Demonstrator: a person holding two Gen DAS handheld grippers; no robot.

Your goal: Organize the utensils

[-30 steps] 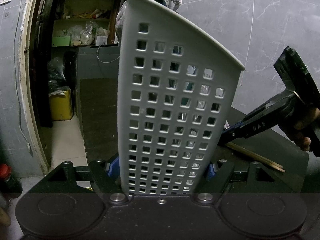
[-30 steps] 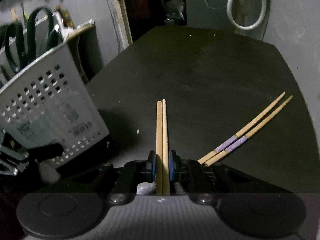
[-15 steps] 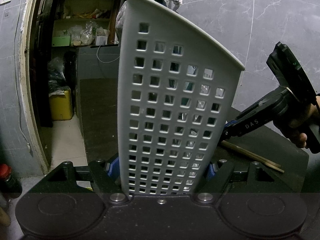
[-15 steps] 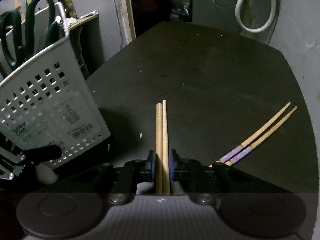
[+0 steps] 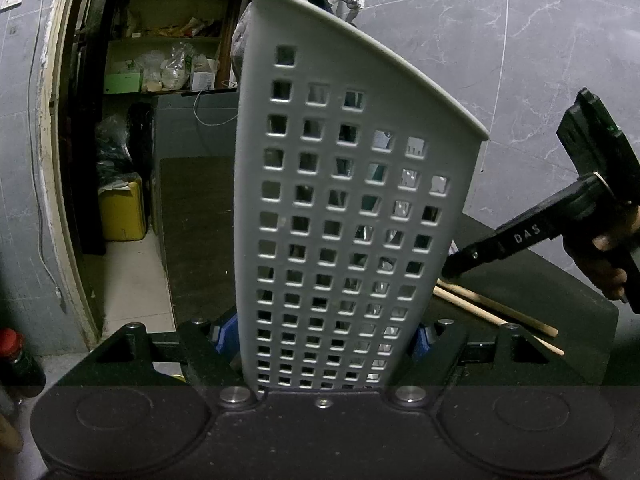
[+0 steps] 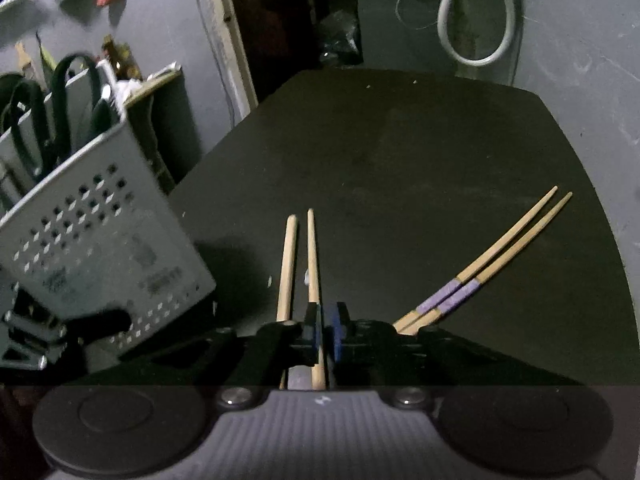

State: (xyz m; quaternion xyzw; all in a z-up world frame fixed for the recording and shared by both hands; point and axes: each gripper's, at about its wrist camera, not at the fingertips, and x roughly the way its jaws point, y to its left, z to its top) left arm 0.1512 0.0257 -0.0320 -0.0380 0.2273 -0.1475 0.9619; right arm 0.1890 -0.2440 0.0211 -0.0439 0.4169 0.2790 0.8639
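My left gripper (image 5: 320, 336) is shut on the grey perforated utensil basket (image 5: 348, 216), which stands upright on the dark table. The basket also shows in the right wrist view (image 6: 92, 256), with dark green scissors handles (image 6: 60, 92) sticking out of it. My right gripper (image 6: 322, 328) is shut on one plain wooden chopstick (image 6: 313, 256). A second plain chopstick (image 6: 287, 268) lies just left of the fingers, outside the jaws. In the left wrist view the right gripper (image 5: 520, 240) is to the right of the basket, above the chopsticks (image 5: 492, 312).
A pair of chopsticks with purple bands (image 6: 488, 268) lies on the dark table (image 6: 400, 152) to the right. A grey wall with a hose loop (image 6: 472, 20) is behind. An open doorway with shelves (image 5: 160, 80) is at the left.
The right gripper held two chopsticks together; now only one is between the jaws and the other has dropped to the left. The right gripper has lifted and swung right. The left gripper has not moved.
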